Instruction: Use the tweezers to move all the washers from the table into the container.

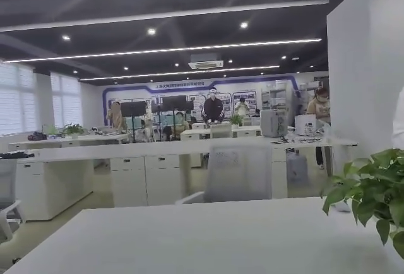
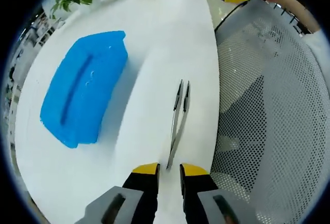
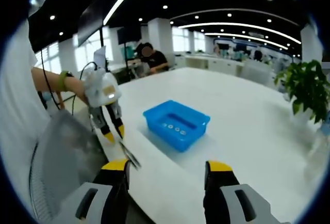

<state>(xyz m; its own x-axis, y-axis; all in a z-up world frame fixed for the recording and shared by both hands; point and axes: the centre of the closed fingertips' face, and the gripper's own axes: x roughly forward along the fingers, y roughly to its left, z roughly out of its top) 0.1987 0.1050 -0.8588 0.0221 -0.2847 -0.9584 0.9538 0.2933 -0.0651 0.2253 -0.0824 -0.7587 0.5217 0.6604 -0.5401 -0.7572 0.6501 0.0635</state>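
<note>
Left gripper (image 2: 169,170): the fingers are held a narrow gap apart, and nothing is seen clamped between them.
Tweezers (image 2: 179,115): laid flat on the white table (image 2: 170,28), stretched straight ahead of the left fingers. The near end is found just at the gap between the yellow tips; whether it is touched cannot be told.
Right gripper (image 3: 167,165): the fingers are spread wide, and nothing is held.
Container (image 3: 178,139): blue and open-topped, set on the table ahead of the right fingers. From the left fingers it is found ahead and to the left, apart from the tweezers.
Washers (image 3: 173,127): a short row of small pale rings is seen inside the container.
Mesh chair (image 2: 268,105): placed to the right of the left fingers, beside the table edge.
Plant (image 3: 304,87): seen far ahead and to the right of the right fingers.
</note>
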